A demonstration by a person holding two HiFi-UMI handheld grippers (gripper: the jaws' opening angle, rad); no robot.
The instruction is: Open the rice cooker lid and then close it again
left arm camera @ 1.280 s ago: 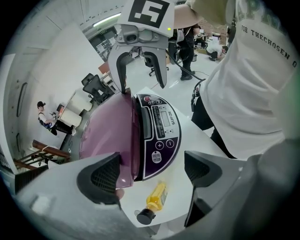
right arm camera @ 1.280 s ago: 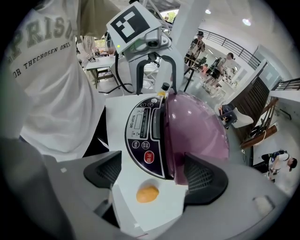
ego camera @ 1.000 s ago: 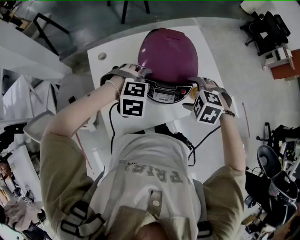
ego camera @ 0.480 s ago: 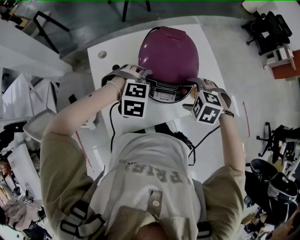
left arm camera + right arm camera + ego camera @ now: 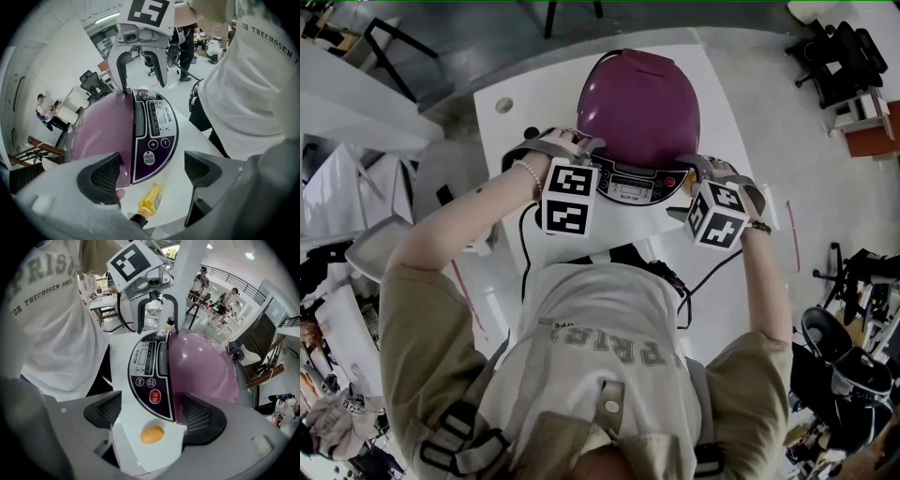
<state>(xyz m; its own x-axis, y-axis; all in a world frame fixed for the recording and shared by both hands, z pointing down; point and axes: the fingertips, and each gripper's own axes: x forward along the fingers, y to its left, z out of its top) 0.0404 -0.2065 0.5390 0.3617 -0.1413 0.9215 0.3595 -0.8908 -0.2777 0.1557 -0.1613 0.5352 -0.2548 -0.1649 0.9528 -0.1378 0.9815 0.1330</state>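
Note:
A rice cooker with a purple domed lid (image 5: 637,103) stands shut on the white table (image 5: 492,131), its dark control panel (image 5: 633,186) facing me. My left gripper (image 5: 570,145) sits at the cooker's left front and my right gripper (image 5: 701,167) at its right front. In the left gripper view the jaws (image 5: 150,172) stand open, straddling the seam between lid (image 5: 98,133) and panel (image 5: 154,136). In the right gripper view the jaws (image 5: 152,411) are open too, with the panel (image 5: 147,376) and lid (image 5: 201,366) between them. Each gripper shows opposite in the other's view.
A yellow-handled tool (image 5: 150,199) lies on the table under the left jaws. An orange-yellow blob (image 5: 152,433) shows below the right jaws. Black cables (image 5: 523,234) trail off the table's near edge. Office chairs (image 5: 834,56) and people stand around the room.

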